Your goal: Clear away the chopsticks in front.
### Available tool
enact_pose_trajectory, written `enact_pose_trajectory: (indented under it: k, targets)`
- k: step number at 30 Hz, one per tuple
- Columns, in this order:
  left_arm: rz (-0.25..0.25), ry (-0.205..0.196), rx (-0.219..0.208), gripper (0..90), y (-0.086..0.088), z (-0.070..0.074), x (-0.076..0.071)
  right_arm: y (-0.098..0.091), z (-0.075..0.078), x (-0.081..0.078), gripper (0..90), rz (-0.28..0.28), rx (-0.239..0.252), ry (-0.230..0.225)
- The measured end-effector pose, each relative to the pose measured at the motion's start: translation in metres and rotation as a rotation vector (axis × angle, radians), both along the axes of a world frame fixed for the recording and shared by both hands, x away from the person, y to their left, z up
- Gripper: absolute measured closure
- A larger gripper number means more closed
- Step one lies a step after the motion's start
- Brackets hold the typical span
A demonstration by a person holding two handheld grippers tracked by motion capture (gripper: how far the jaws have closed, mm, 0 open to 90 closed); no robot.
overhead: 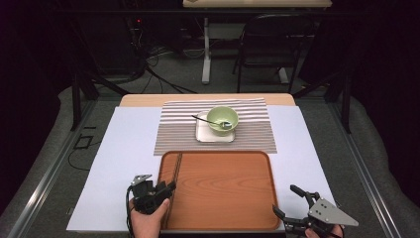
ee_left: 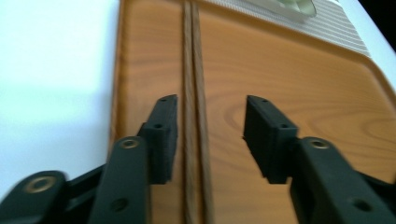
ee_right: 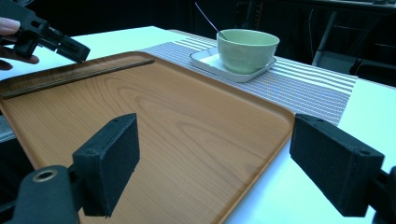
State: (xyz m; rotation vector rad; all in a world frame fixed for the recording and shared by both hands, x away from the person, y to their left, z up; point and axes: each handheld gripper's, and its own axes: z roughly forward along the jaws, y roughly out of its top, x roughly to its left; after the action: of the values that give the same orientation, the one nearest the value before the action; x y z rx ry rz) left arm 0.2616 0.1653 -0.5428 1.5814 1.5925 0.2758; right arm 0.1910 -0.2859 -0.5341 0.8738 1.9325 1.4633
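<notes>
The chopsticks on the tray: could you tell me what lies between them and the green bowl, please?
In the high view, bare wooden tray and then striped placemat lie between the chopsticks and the green bowl, which sits on a white square plate.

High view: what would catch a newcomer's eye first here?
The wooden tray at the near edge of the table stands out, with a pair of chopsticks lying along its left side. The left gripper hovers over them with its jaws apart and not pressing. Beyond the tray, a green bowl with a spoon in it sits on a white plate on a striped placemat.
</notes>
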Motion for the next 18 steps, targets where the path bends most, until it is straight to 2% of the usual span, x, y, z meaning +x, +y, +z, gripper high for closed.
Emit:
enact_pose_trajectory:
  k: [4,18]
  targets:
    - [-0.021,-0.024,0.000,53.1,0.0008,0.0030,0.0032,0.0000,0.0000,0.0000,15.3,0.000,0.000,-0.001]
    - [-0.030,-0.018,0.008,53.4,-0.0015,0.0071,0.0092,-0.0001,0.0000,0.0000,15.3,0.000,-0.001,-0.001]
